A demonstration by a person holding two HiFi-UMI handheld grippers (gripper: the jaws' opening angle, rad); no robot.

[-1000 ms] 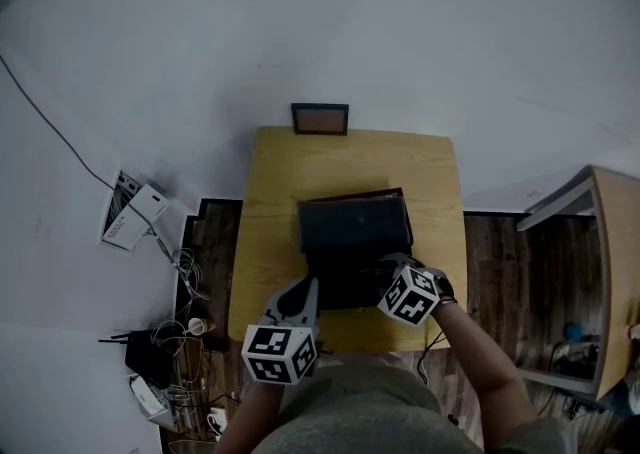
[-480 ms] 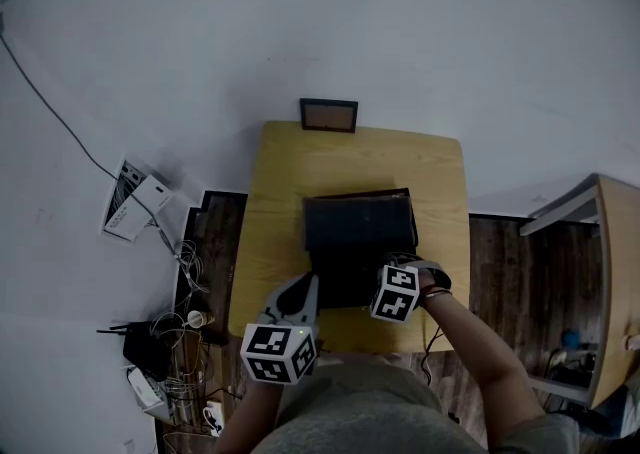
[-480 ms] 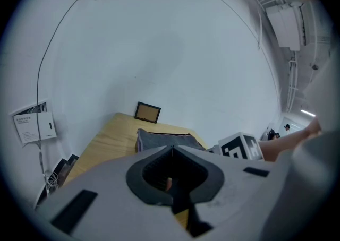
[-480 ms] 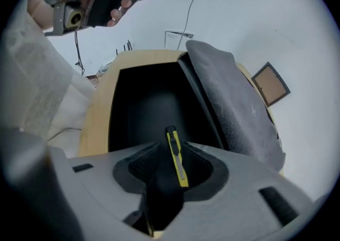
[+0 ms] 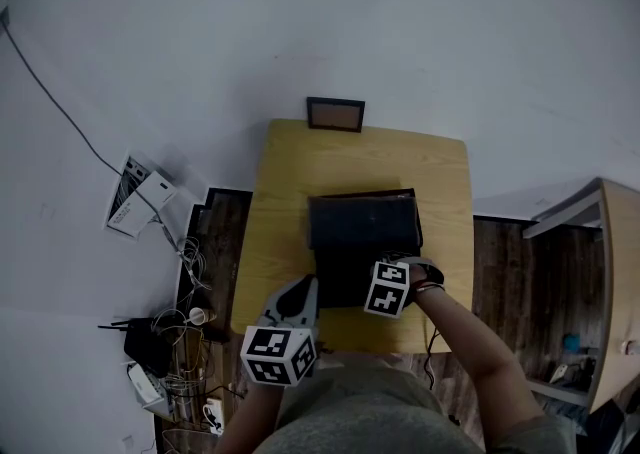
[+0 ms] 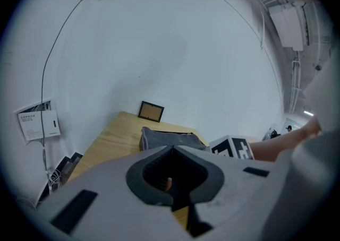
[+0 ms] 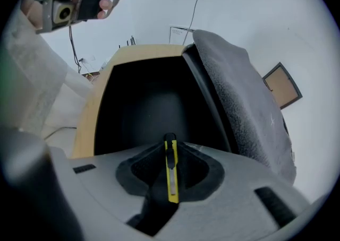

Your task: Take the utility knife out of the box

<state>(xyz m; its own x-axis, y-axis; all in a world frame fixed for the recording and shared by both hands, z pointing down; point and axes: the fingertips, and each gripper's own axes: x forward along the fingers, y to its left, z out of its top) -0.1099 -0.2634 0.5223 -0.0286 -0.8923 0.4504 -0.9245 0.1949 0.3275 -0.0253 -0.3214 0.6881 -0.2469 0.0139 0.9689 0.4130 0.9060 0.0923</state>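
**Knife pinched inside the box, not yet lifted clear**

At the left, the left gripper hangs over the near edge of the wooden table, its jaws together on nothing; it looks parked there to stay out of the way, just left of the box and, as far as the head view shows, not touching it; a small picture frame stands at the table's far edge, no part of the job; in the middle of the table sits the dark box, open, its grey felt-like lid tipped back toward the far side so the black inside can be reached from above; to the right, the right gripper points steeply down into the near part of the box; its jaws have just been closing, and the yellow utility knife stands edge-on between them, clamped along its slim body, probably the firmest hold on so thin a tool; the knife is gripped but low inside the box, so the task seems about midway, with the lift out to follow.
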